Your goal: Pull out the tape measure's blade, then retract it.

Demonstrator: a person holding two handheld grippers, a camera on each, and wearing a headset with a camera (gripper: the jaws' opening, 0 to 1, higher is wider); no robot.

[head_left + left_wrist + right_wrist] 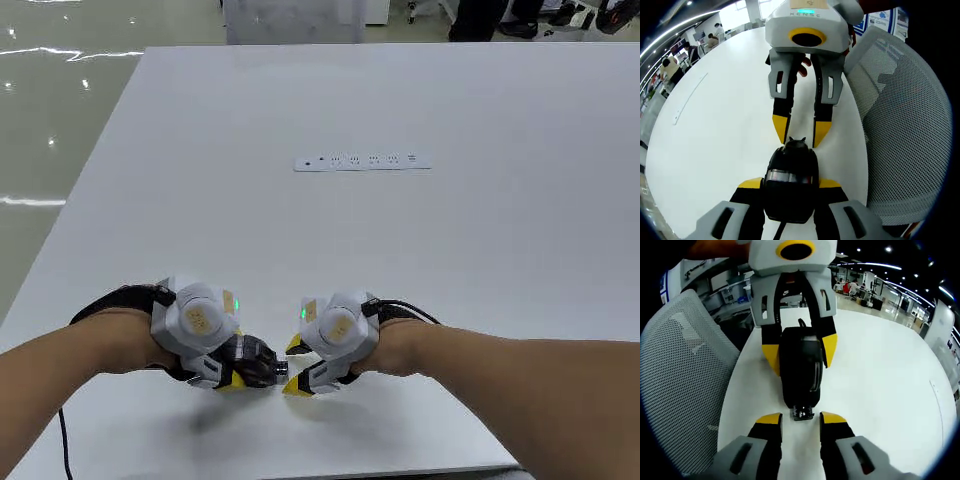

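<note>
black tape measure point(800, 365), near the edge of the table point(400, 250), is clamped in the left gripper point(791, 184). right gripper point(801, 419) fingers stand apart around its blade tab point(802, 414); it looks hard, slick, so pinch that tab.

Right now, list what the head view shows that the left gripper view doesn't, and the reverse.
Head view adds: the person's forearms and the glossy floor beside the table. Left gripper view adds: a mesh chair back. Shared: the white table, the left gripper clamped on the black tape measure, and the right gripper, open, its yellow tips facing the case's front end.
</note>
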